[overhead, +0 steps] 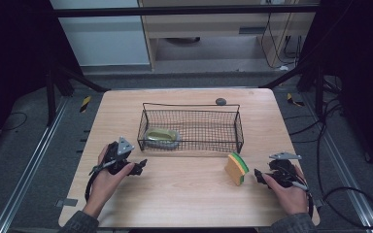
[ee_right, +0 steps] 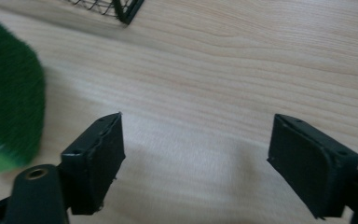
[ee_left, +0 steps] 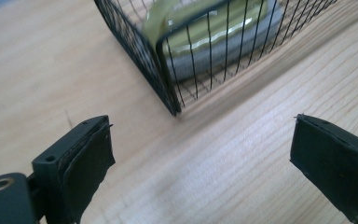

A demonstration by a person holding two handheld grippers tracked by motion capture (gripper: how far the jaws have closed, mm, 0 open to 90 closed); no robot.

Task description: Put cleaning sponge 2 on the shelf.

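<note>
- Jaws of both grippers stand spread with bare wood between them, pinching nothing; each gripper's own view shows its two black pads well apart over the counter (overhead: 184,194).
- Landmark: a black wire basket (overhead: 238,127) sits in the middle of the counter, toward its far side.
- Left gripper (overhead: 140,167), held in the person's left hand (overhead: 108,180), hovers just off the basket's near left corner, pointing right along the basket's front wall; that corner (ee_left: 173,106) rises close ahead of it in the left gripper view.
- Inside the basket, at its left end, lies a yellow-green and grey sponge (overhead: 161,137), seen blurred through the mesh in the left gripper view (ee_left: 214,32).
- Right gripper (overhead: 258,175), in the person's right hand (overhead: 291,194), is near the counter's right edge, in front of the basket's right end, and points left.
- A second sponge (overhead: 236,169), orange-yellow with a green scouring layer, stands on edge on the counter in front of the basket's right end, just beside the right gripper's tips but apart from them; its green face (ee_right: 9,116) fills the left edge of the right gripper view, outside the jaws.
- A small dark round object (overhead: 221,101) rests on the counter just behind the basket's far wall.
</note>
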